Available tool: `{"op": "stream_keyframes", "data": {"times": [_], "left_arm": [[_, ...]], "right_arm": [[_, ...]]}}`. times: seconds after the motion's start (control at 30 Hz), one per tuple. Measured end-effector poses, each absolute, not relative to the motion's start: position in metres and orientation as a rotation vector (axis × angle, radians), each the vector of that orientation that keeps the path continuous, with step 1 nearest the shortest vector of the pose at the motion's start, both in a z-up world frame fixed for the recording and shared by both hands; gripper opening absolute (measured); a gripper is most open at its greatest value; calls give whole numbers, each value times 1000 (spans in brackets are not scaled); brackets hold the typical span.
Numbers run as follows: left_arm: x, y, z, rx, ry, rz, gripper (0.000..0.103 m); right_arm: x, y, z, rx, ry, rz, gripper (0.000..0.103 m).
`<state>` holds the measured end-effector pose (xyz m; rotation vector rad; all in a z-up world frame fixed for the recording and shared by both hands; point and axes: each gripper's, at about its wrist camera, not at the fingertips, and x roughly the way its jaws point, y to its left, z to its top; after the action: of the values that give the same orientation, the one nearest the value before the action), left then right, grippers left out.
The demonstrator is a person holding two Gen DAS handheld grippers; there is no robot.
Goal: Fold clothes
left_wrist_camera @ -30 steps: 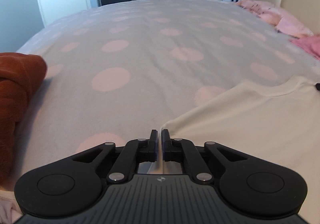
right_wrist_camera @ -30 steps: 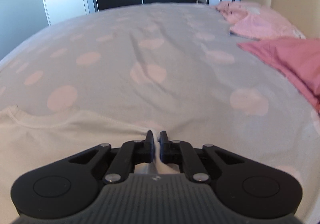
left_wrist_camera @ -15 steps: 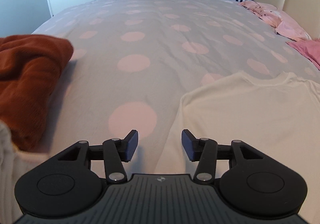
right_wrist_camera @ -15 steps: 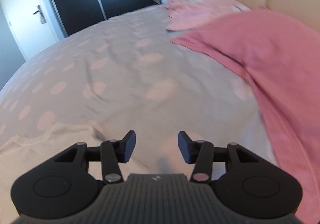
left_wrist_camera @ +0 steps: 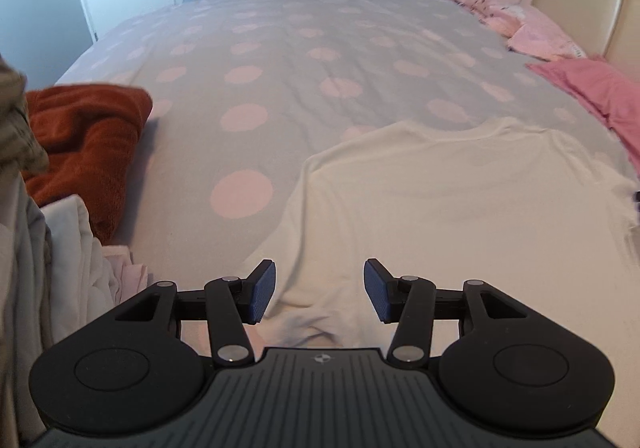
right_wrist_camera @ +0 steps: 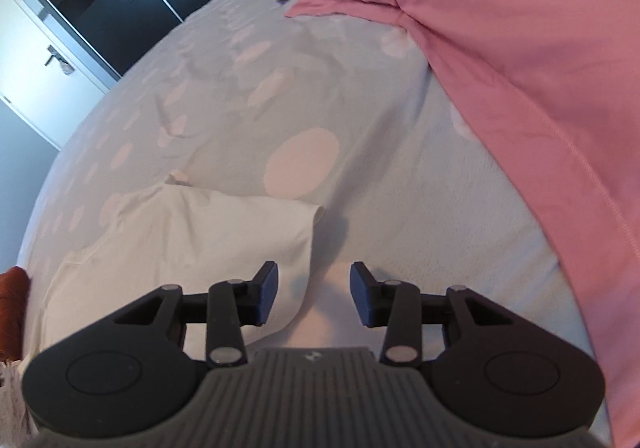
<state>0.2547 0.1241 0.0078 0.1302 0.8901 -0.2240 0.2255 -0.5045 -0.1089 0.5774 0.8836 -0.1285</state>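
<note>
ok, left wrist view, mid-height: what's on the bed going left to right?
Rust-orange folded garment → bare polka-dot duvet → white T-shirt lying flat → dark pink garment at the right edge. The left gripper is open over the shirt's near part.

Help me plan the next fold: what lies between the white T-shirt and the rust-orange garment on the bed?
Only bare polka-dot bedspread separates the white T-shirt from the rust-orange garment; the left wrist view shows it.
</note>
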Motion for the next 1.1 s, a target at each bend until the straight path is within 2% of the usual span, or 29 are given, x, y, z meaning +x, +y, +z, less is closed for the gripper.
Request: {"op": "stream_keyframes", "data": {"times": [0.03, 0.07, 0.1, 0.37, 0.4, 0.47, 0.5, 0.57, 0.73, 0.93, 1.0, 1.1], "left_arm": [[250, 121, 14, 127, 872, -232, 53], [246, 118, 19, 127, 858, -240, 54], [243, 116, 22, 130, 849, -246, 55], [252, 122, 14, 142, 880, -205, 55], [254, 125, 14, 130, 882, -199, 55], [256, 130, 14, 105, 884, -188, 55], [256, 133, 14, 94, 886, -187, 55], [256, 136, 14, 77, 887, -187, 55], [254, 142, 12, 91, 887, -205, 55], [255, 152, 3, 112, 918, -188, 55], [256, 154, 0, 115, 925, -179, 55], [259, 153, -3, 117, 933, -172, 55]], "right_arm": [[230, -502, -110, 573, 885, -124, 35], [234, -500, -111, 569, 886, -119, 12], [239, -497, -107, 565, 878, -103, 2], [267, -411, -54, 501, 797, 210, 2], [271, -395, -50, 477, 804, 251, 7], [277, -366, -44, 415, 821, 321, 11], [278, -354, -39, 376, 817, 347, 19], [278, -344, -29, 313, 793, 363, 26], [277, -381, -25, 320, 762, 219, 27], [256, -465, -62, 451, 832, -10, 29], [247, -484, -81, 543, 877, -34, 41], [240, -493, -103, 645, 932, -33, 53]]}}
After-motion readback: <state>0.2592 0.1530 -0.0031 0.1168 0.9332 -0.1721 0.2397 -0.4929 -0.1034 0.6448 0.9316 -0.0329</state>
